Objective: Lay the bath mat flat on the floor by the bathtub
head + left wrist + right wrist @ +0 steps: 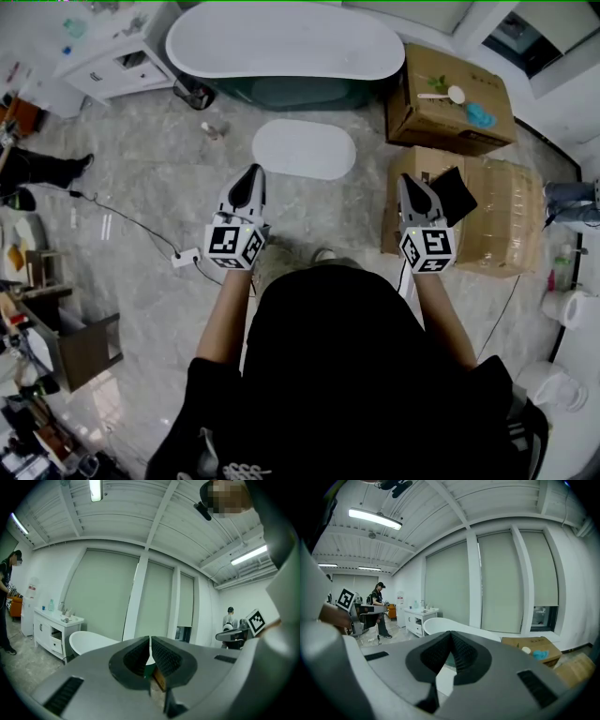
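A white oval bath mat (304,148) lies flat on the grey marble floor just in front of the white bathtub (284,42). My left gripper (251,177) hangs in the air near the mat's lower left, shut and empty. My right gripper (410,185) hovers over the cardboard boxes to the mat's right, also shut with nothing in it. In the left gripper view the jaws (150,641) meet at the tips, with the tub (91,642) behind them. The right gripper view shows the closed jaws (451,636) with the tub (454,625) beyond.
Cardboard boxes (450,98) stand right of the mat, one plastic-wrapped (502,220). A white vanity cabinet (117,56) stands left of the tub. A power strip and cable (186,257) lie on the floor at left. A wooden stool (80,342) is at lower left. A person stands beside the vanity (380,609).
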### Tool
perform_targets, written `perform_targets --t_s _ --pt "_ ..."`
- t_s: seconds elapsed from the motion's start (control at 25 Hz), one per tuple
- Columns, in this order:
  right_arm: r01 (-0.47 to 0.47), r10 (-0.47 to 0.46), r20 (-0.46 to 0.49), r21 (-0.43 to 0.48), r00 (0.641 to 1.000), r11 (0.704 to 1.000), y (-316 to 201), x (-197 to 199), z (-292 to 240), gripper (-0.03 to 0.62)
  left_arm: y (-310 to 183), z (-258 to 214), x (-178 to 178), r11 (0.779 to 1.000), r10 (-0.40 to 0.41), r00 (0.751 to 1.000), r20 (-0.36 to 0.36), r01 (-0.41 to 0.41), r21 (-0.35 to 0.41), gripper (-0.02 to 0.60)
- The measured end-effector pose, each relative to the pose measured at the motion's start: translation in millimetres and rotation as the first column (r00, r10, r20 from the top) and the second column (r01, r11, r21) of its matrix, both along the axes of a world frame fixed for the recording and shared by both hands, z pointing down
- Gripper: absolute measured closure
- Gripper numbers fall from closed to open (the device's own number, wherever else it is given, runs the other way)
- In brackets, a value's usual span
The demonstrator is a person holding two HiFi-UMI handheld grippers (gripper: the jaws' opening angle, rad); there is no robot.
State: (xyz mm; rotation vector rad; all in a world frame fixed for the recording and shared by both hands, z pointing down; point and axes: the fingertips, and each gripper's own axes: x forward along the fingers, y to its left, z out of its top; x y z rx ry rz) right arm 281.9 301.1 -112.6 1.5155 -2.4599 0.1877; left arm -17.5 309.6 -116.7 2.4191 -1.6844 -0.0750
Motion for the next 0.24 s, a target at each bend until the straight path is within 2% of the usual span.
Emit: perform_targets --t_s 0.24 --pt "0.028 -0.028 0.006 -0.013 1.0 1.0 17.2 -3.6 7.3 0.572 17.8 3.4 4.9 1.0 0.015 1.0 -0.004 -0.015 -0.018 0.552"
